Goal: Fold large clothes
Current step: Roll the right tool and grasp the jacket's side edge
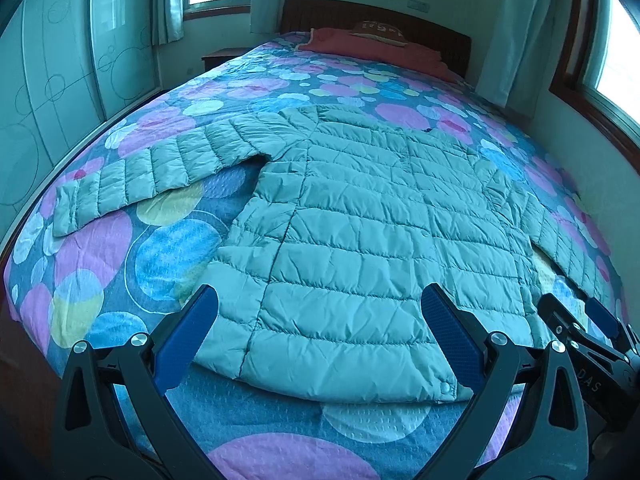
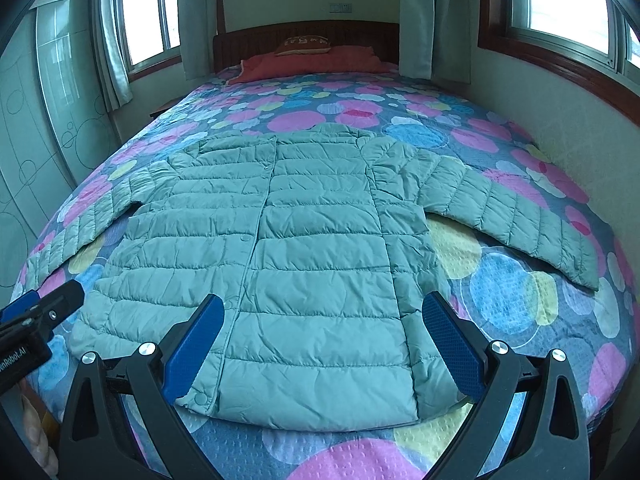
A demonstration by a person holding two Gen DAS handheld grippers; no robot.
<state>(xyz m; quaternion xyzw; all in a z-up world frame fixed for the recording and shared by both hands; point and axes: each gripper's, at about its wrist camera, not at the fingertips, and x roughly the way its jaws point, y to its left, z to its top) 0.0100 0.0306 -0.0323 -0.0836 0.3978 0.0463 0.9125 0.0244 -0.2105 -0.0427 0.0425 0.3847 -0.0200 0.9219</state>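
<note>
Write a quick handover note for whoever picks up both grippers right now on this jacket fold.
Left gripper: open, empty, above the hem at the foot of the bed.
Right gripper: open, empty, beside it, also above the hem.
Jacket: spread flat, front up, on the patterned bedspread, collar toward the headboard, both sleeves stretched out sideways.
Done: jacket laid out.
Left: every fold; nothing is folded yet. Probably bring the sleeves in first.

Puffer jacket (image 2: 304,240) flat on bedspread (image 2: 520,300)
</note>
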